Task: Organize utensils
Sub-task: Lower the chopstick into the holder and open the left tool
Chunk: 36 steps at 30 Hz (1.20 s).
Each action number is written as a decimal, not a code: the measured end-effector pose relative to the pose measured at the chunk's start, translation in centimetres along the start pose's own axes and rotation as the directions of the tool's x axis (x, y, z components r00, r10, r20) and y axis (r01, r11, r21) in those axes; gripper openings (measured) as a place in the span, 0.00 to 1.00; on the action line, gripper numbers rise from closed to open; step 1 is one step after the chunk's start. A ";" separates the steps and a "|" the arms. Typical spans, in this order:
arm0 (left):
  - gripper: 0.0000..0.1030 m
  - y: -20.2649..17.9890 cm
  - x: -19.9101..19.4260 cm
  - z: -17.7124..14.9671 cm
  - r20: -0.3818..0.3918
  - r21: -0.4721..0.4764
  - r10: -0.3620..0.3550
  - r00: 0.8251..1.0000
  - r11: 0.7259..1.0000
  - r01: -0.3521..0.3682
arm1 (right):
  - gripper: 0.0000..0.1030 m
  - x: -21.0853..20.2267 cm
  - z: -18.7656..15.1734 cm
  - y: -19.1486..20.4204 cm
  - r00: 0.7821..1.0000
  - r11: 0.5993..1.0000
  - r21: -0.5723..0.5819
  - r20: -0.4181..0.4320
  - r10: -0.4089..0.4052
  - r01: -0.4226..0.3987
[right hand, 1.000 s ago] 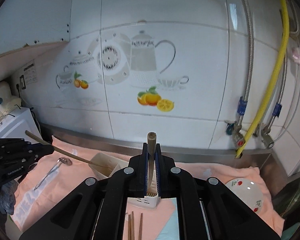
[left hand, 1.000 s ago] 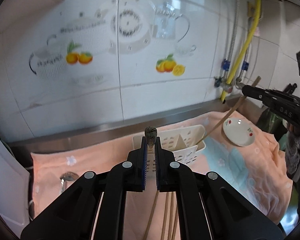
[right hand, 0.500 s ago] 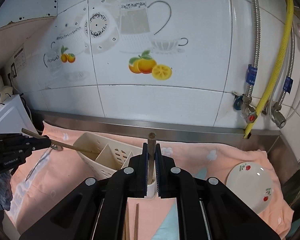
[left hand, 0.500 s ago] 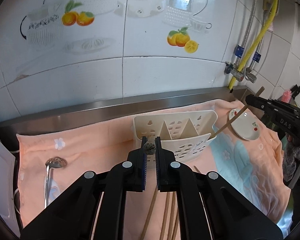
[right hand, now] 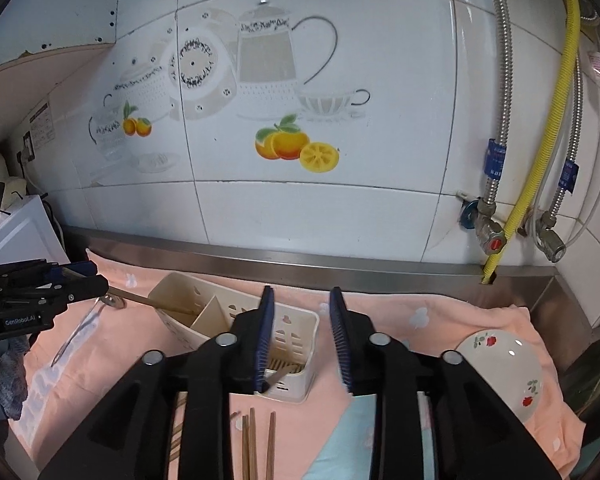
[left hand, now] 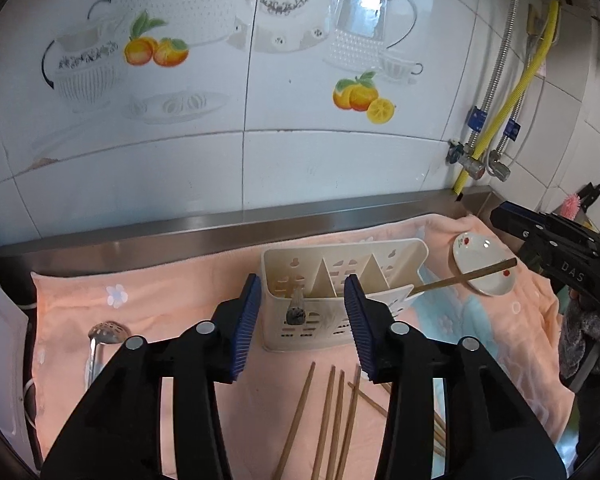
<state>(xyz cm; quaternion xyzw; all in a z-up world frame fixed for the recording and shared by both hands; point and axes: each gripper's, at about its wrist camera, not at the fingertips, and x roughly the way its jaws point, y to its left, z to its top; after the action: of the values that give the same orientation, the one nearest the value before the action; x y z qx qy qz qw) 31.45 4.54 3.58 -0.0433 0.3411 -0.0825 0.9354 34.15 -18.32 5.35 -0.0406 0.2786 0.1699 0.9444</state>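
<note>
Both tongs have come down toward the white caddy since a second ago, and each has let go of the chopstick it was clamping; both sets of jaws are opening now with nothing pressed between the pads.

At the far left of the left wrist view a metal spoon lies on the peach towel that covers the bench. Next comes the left tongs, blue pads spread, hanging just in front of the utensil caddy. A dark-tipped chopstick stands released in the caddy's left compartment, seen between the parted pads and touching neither. Loose chopsticks lie on the towel in front of the caddy, between the tong arms. Further right, a second chopstick leans out of the caddy's right end, slanting over a small flowered plate. The right tongs show at the right edge, apart from that stick.

In the right wrist view, the left tongs sit at the left edge, with the leaning chopstick running from near their tip into the caddy. In the middle, the right tongs are spread above the caddy's near compartment. The flowered plate rests on the towel at the right.
</note>
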 end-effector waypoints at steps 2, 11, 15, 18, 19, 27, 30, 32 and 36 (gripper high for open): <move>0.42 0.0 -0.2 -0.1 0.000 -0.003 -0.003 1.000 1.000 0.003 | 0.35 -0.5 -0.1 0.0 1.000 1.000 -0.006 0.010 -0.004 0.004; 0.16 0.1 -0.4 -0.8 0.023 -0.002 0.009 1.000 1.000 -0.009 | 0.41 -3.1 -0.5 0.1 0.998 1.000 -0.006 0.055 0.010 -0.009; 0.06 0.3 -0.2 -0.6 0.045 -0.008 0.017 0.999 1.000 -0.017 | 0.41 -3.4 -0.8 0.1 0.998 1.000 -0.013 0.056 0.008 -0.008; 0.06 0.1 -0.5 -0.6 0.047 0.000 0.021 0.999 1.000 -0.021 | 0.41 -3.6 -1.1 -0.1 0.998 1.000 -0.005 0.057 0.007 -0.007; 0.06 -0.1 -0.7 -0.7 0.054 0.009 0.030 0.998 0.999 -0.031 | 0.41 -3.7 -1.2 -0.2 0.998 1.000 0.000 0.059 0.006 -0.006; 0.06 -1.3 -2.8 1.2 0.080 0.034 0.020 0.997 0.999 -0.023 | 0.41 -4.1 -1.6 -0.5 0.998 1.000 0.002 0.064 0.008 -0.008; 0.06 -1.3 -2.4 2.3 0.053 0.019 0.024 0.998 1.000 -0.025 | 0.41 -4.3 -1.8 -0.5 0.998 1.000 0.002 0.066 0.011 -0.011; 0.06 -1.3 -1.8 2.7 0.035 0.014 0.023 0.999 1.000 -0.024 | 0.41 -4.3 -2.0 -0.5 0.998 1.000 0.001 0.064 0.012 -0.012; 0.06 -1.1 -0.3 2.7 -0.003 -0.009 0.023 1.000 1.000 -0.023 | 0.41 -4.6 -2.4 -0.6 0.998 1.000 0.002 0.062 0.008 -0.008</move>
<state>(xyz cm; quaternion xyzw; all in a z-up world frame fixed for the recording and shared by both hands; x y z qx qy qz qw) 32.89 3.58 5.99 -0.0433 0.3432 -0.0702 0.9356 29.54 -20.63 5.79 -0.0333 0.2493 0.1744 0.9520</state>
